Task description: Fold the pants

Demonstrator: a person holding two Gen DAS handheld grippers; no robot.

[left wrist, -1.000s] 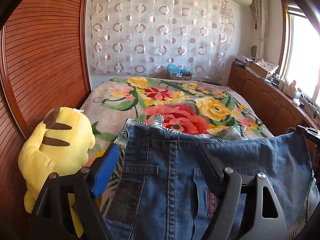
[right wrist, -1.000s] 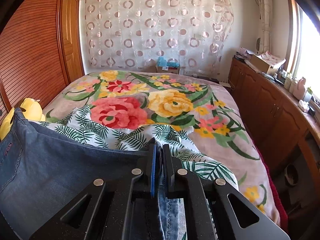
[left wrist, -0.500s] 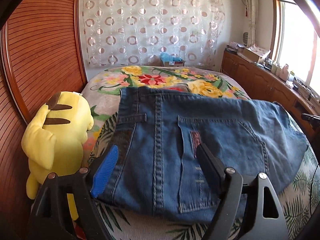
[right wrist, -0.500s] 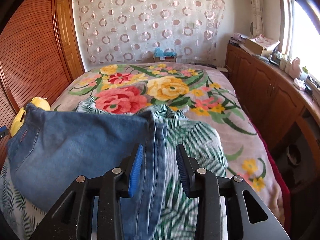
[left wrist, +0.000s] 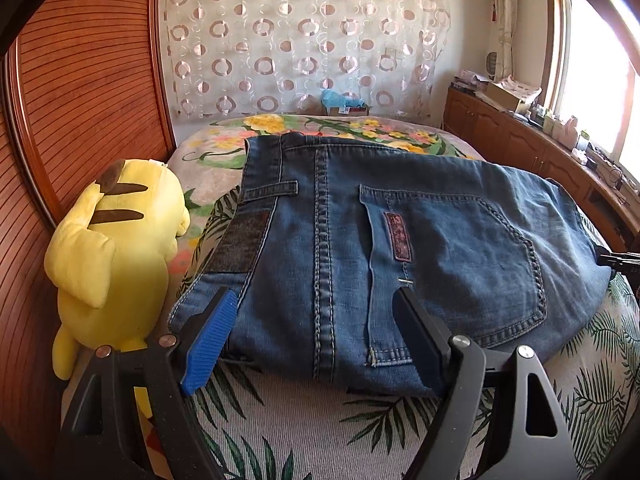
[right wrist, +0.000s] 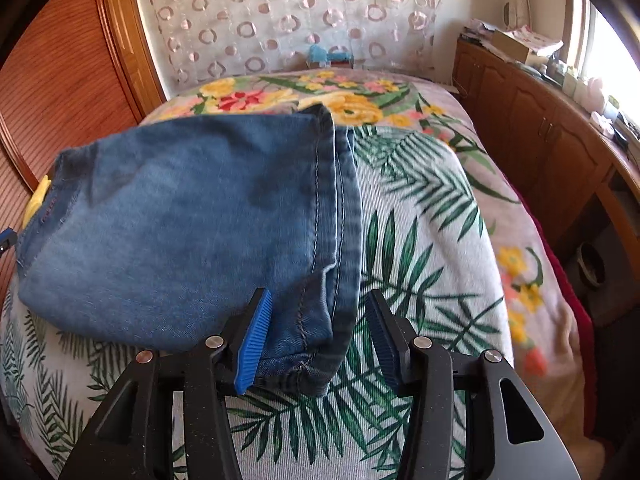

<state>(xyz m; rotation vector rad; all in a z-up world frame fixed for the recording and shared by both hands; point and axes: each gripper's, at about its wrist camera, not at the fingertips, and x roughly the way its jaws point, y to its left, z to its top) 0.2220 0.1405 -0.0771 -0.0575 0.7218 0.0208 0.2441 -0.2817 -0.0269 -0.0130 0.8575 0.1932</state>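
apparently we are finishing: the pants (left wrist: 400, 240) are lying folded at twelve o'clock, both the left gripper (left wrist: 316, 340) and right gripper (right wrist: 316, 336) spread wide, gripping nothing.

Home bedrm: bed w/ floral blanket (right wrist: 400, 100), plush toy (left wrist: 116, 248), curtain (left wrist: 300, 40), wood cabinets (right wrist: 540, 140).

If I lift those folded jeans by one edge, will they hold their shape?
Probably not: the jeans look floppy, sagging over the leaf-print bedding. The stacked layers would likely slide apart. Thick denim seems fairly heavy.
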